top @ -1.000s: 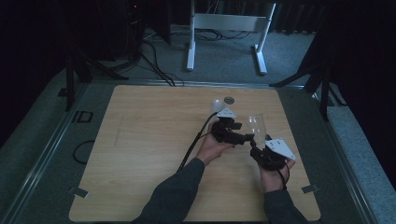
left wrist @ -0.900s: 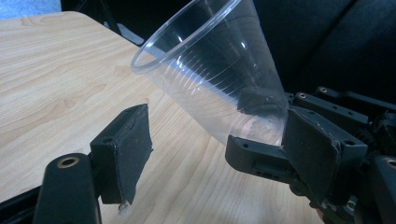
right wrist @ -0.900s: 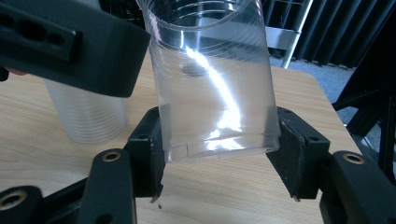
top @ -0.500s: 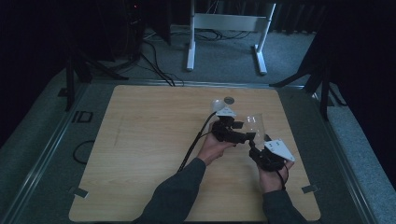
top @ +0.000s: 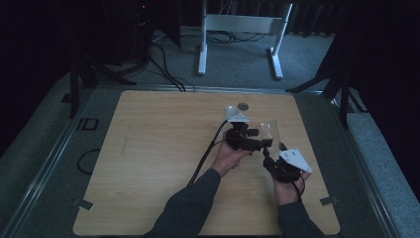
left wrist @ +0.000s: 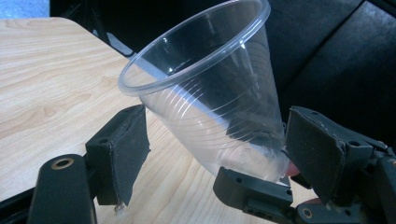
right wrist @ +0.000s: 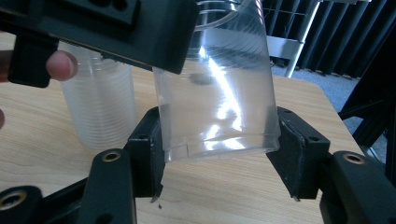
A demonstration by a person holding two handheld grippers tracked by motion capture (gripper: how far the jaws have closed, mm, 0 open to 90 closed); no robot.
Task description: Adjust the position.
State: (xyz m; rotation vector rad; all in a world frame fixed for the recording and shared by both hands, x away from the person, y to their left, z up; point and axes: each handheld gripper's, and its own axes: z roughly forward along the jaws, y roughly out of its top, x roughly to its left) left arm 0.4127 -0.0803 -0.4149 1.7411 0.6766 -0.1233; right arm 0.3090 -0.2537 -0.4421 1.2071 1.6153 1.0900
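Observation:
A clear plastic cup [top: 267,130] hangs tilted above the right half of the wooden table [top: 158,158]. My right gripper [right wrist: 219,156] is shut on the cup [right wrist: 217,107] near its base, with a pad pressed on each side. In the high view this right gripper [top: 272,157] sits below the cup. My left gripper [left wrist: 219,144] stands open around the cup [left wrist: 210,98], its pads just off the wall on either side. It reaches in from the left [top: 256,142].
A stack of clear cups [right wrist: 98,107] stands on the table behind the held one, also seen in the high view [top: 230,112]. A small dark disc [top: 242,106] lies beside that stack. A white frame [top: 237,29] stands on the floor beyond the table.
Both hands have shifted only slightly. The cup stays between the two grippers in the same place.

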